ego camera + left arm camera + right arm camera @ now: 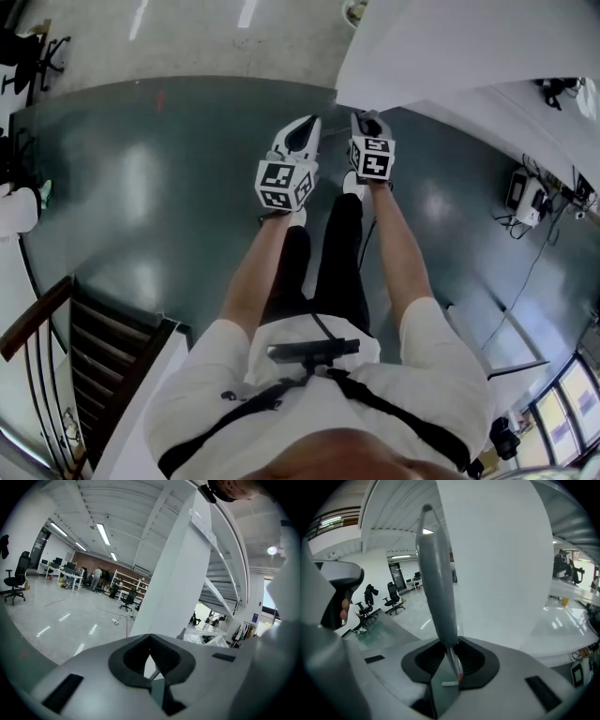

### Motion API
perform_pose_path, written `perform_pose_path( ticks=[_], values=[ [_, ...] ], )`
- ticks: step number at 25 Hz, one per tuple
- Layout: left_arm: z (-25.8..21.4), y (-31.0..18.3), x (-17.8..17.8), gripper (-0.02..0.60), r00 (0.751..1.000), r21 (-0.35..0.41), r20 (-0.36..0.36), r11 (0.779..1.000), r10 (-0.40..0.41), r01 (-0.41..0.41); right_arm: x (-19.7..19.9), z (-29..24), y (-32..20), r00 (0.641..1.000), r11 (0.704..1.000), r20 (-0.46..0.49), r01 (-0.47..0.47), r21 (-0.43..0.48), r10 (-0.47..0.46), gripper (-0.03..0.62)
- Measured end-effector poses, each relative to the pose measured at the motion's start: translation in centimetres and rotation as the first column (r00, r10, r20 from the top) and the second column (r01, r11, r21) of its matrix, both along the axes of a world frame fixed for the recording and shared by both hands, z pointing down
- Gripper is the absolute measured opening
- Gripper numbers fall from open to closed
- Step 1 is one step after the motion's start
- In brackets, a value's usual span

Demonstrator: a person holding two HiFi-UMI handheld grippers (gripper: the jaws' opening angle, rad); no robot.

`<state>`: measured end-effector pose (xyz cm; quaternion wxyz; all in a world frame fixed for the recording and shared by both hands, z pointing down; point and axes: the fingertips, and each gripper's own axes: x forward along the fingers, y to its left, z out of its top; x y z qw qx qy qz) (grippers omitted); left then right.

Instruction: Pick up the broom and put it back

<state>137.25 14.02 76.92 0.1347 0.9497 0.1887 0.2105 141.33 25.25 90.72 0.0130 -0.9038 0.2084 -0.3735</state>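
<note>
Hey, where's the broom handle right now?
In the right gripper view, the grey broom handle rises from the right tongs, which grip its thin shaft, in front of the white pillar.

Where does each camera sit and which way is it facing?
Head view: on the head, looking steeply down at the floor; torso, forearms, left gripper, right gripper show.
Left gripper view: on that gripper, facing the hall past the white pillar; closed jaws show.
Right gripper view: on that gripper, facing the pillar; jaws clamp the broom handle.
Both gripper views share the pillar.
</note>
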Motion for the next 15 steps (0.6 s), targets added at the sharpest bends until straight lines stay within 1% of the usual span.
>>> perform_pose_path(
  ticks=[5, 9, 12, 15],
  values=[
    [-3.3, -1.2, -2.3, 0.012, 1.000, 0.006, -0.022, 1.000, -0.009, 0.009, -2.2, -5.8, -0.6, 0.997, 1.000, -0.077, -0.007, -0.021, 0.005, 0.095],
    [-9.1, -2.0, -3.2, 0.012, 0.995, 0.017, -0.097, 1.000, -0.004, 0.006, -3.0, -13.3, -0.8, 0.984, 0.998, -0.166, -0.057, 0.022, 0.060, 0.095],
    [-14.0, -2.7, -3.6, 0.012, 0.987, 0.028, -0.158, 0.999, -0.012, 0.017, -3.4, -19.8, -0.9, 0.966, 0.995, -0.241, -0.085, 0.060, 0.097, 0.095],
    [-18.5, -3.7, -4.2, 0.012, 0.977, 0.038, -0.212, 0.999, -0.028, 0.037, -4.2, -26.1, -1.2, 0.943, 0.991, -0.313, -0.092, 0.095, 0.117, 0.095]
  ],
)
